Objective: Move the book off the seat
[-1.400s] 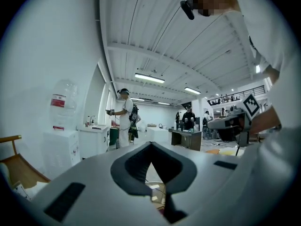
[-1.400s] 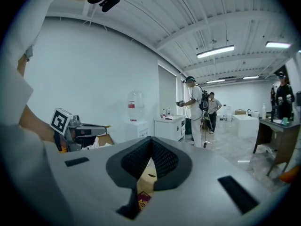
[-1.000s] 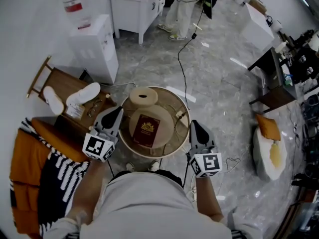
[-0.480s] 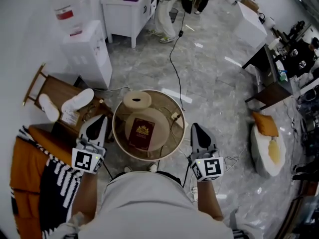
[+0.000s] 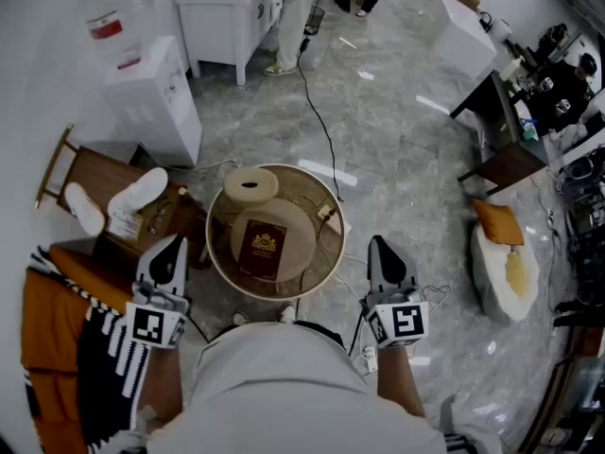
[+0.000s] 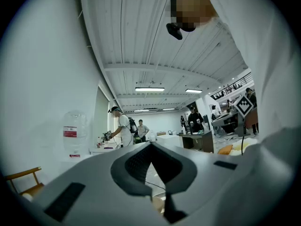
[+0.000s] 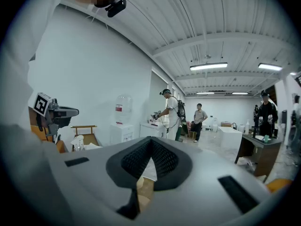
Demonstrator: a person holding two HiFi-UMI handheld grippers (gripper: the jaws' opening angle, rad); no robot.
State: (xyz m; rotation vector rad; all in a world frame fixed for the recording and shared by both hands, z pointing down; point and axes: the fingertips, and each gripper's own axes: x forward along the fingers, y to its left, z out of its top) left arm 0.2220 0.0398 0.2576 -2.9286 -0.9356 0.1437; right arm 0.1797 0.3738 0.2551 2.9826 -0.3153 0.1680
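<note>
On round seat (image 5: 304, 237), book (image 5: 262, 249) clear of rim (image 5: 210, 246), left claw (image 5: 173, 245) and right claw (image 5: 381, 247) pressed together outside.

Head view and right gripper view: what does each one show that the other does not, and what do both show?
Only the head view: the book, lying on the seat, untouched. Only the right gripper view: how the right gripper stands, jaws together with nothing between them; also the ceiling lights. Both: the left gripper, the water dispenser and the wooden chair.
</note>
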